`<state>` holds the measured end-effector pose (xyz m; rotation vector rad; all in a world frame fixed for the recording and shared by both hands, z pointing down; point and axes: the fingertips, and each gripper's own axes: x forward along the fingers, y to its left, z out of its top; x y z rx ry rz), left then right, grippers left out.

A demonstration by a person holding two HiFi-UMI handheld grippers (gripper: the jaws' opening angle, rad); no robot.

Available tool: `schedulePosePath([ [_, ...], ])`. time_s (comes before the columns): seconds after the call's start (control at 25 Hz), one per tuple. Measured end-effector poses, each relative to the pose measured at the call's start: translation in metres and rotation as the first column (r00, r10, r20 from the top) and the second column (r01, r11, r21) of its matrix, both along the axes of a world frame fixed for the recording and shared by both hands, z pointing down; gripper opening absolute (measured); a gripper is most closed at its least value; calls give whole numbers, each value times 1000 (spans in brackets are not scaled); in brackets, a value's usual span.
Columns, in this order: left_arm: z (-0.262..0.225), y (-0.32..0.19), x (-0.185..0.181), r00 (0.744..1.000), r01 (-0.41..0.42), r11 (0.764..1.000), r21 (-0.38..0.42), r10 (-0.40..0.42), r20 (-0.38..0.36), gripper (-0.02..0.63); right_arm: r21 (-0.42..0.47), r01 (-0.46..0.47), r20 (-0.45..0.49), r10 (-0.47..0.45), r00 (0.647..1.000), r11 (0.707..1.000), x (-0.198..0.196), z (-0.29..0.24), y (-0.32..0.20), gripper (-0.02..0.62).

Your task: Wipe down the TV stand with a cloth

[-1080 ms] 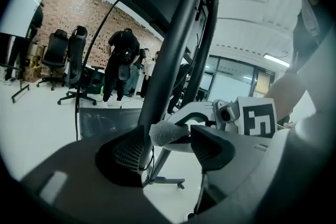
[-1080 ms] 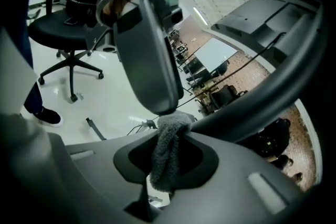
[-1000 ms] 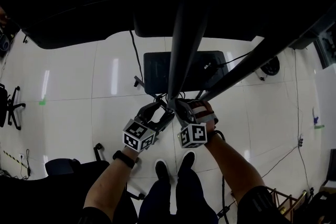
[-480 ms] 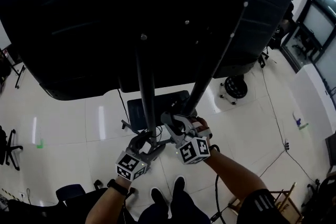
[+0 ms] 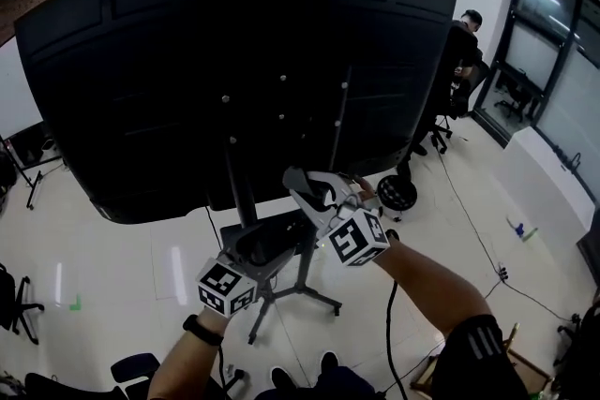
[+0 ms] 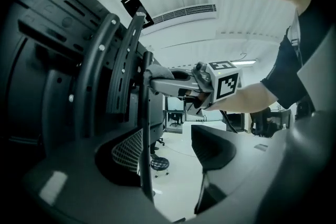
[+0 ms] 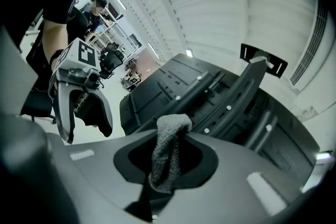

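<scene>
You had the left gripper (image 6: 168,152) with jaws apart, the TV stand upright (image 6: 144,128) between them, probably to steady it. At its 1 o'clock, your right gripper (image 5: 314,187) was clamped on the cloth (image 7: 167,152), raised near the stand, likely to wipe.

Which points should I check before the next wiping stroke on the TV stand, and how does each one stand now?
1. The cloth is held by the right gripper: ok, the jaws are shut on it.
2. The left gripper is free: ok, the jaws are apart and clamp nothing. A thin stand post stands between them, close to one pad.
3. The cloth touches the stand post: cannot tell.
4. Bystander out of the way: ok, the person sits beyond the edge of the TV, apart from both grippers.
</scene>
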<state>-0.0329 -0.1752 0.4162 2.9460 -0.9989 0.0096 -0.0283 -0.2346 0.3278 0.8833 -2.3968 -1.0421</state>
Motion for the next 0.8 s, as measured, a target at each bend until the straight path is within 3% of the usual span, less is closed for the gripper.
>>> schedulePosePath([
  [0.44, -128, -22, 49, 999, 27, 983, 183, -32, 26, 310, 156, -52, 16, 50, 999, 986, 65, -145, -31, 60],
  [0.8, -178, -51, 79, 995, 89, 963, 253, -100, 30, 310, 259, -64, -36, 76, 996, 964, 96, -192, -72, 60],
])
